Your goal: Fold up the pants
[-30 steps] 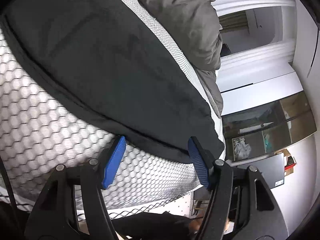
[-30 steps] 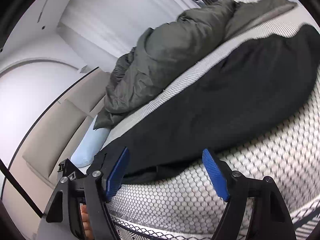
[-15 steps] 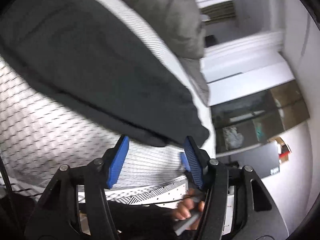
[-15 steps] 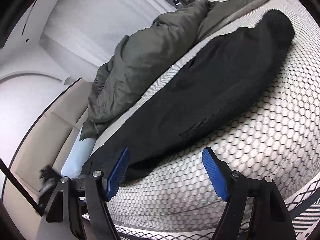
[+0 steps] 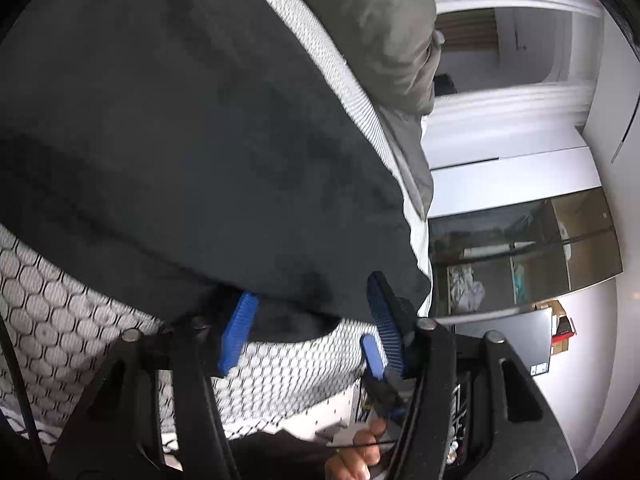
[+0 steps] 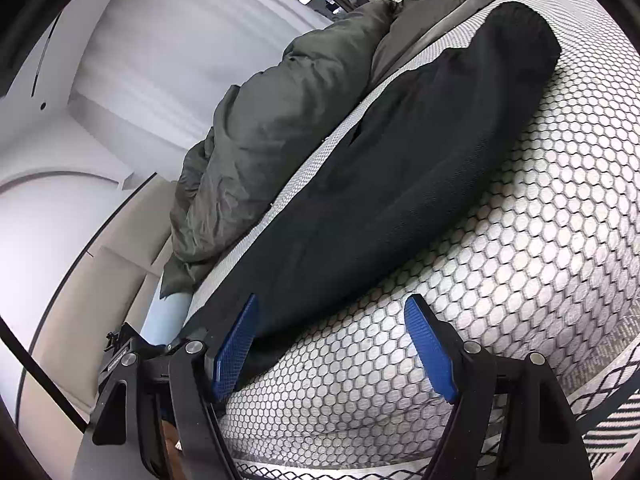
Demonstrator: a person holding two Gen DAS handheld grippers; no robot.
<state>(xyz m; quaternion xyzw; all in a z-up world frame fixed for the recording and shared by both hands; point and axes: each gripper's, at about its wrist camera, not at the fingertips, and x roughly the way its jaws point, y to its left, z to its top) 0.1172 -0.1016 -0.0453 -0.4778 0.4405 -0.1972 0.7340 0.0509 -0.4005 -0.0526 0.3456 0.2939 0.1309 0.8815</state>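
White walls and a padded headboard bound the scene; the working surface is a bed (image 6: 520, 280) with a honeycomb-patterned cover. Pants (image 6: 400, 184), dark and laid out long, lie flat across that cover, between its near edge and a grey duvet (image 6: 280, 120) bunched on the far side. One end of the pants sits at the headboard side, the other toward a dark cabinet (image 5: 520, 248).

Left hand-held gripper (image 5: 308, 316): a second ago it stood short of the pants with its jaws wide. It is now at the corner of the pants on the cabinet side, and its jaws have just been closing. Cloth lies between the blue pads (image 5: 238, 328), with the hem draped over the left pad. A gap shows at the right pad, so the jaws are narrowed around the cloth, not yet clamped on it.

Right hand-held gripper (image 6: 332, 344): jaws apart, width unchanged. It has shifted nearer the headboard end of the pants. Its left pad is at the hem; the right pad stands over bare cover. Nothing is held.

Assessment: the first grasp is under way at one end. The fold appears not to have begun. The right hand-held gripper likely needs to straddle the hem before closing.
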